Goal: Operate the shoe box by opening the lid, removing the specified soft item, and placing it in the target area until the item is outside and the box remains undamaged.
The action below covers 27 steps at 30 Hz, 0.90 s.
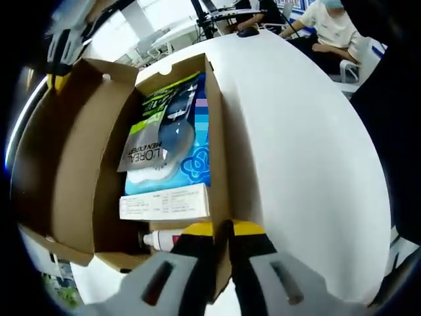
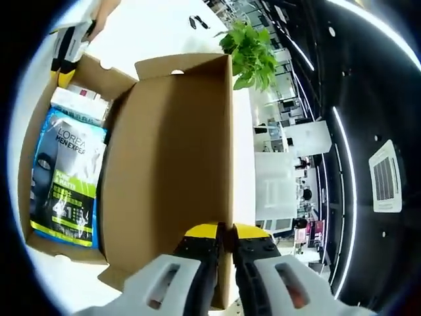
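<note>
So the shoe box (image 1: 79,171) is already open, with the lid (image 2: 171,171) swung up and filling the middle of the right gripper view. The right gripper (image 2: 227,232) looks clamped on the lid's edge at the bottom of that view, jaws nearly together with cardboard between them. The left gripper (image 1: 223,229) looks pinched on the box wall at the bottom center of its view, same deal. The soft item, I'd guess, is the blue and green pouch (image 1: 170,128) lying flat inside, above a white carton (image 1: 164,203) and a small bottle (image 1: 160,239). It looks light, floppy and a bit slick, so I'd grab an outer edge or corner, not the middle.
</note>
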{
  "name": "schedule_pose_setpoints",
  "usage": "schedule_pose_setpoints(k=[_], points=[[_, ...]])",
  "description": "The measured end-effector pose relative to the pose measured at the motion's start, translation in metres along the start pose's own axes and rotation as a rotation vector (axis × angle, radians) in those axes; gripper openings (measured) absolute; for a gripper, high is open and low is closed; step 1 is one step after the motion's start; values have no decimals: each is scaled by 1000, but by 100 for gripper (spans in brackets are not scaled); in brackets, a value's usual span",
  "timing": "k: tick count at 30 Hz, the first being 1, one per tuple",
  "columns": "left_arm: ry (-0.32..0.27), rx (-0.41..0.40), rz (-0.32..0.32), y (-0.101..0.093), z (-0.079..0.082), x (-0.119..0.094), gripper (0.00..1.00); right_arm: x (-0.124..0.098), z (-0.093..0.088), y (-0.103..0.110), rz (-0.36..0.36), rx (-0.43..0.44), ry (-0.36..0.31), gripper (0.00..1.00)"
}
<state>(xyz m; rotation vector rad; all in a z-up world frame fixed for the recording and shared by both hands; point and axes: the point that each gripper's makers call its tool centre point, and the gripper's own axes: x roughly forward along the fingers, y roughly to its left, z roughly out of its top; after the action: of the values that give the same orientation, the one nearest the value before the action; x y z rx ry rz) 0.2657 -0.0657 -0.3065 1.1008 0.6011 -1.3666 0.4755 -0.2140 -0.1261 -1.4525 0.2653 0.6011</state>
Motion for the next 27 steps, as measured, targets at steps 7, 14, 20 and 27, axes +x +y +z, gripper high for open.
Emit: schedule_pose_setpoints(k=[7, 14, 20, 27], points=[[-1, 2, 0, 0, -1, -1, 6, 11, -2, 0, 40, 0, 9, 5], [2, 0, 3, -7, -1, -2, 6, 23, -6, 2, 72, 15, 4, 6], [0, 3, 0, -10, 0, -3, 6, 30, -9, 2, 78, 29, -5, 7], [1, 4, 0, -10, 0, -2, 6, 38, -15, -3, 81, 35, -13, 8]])
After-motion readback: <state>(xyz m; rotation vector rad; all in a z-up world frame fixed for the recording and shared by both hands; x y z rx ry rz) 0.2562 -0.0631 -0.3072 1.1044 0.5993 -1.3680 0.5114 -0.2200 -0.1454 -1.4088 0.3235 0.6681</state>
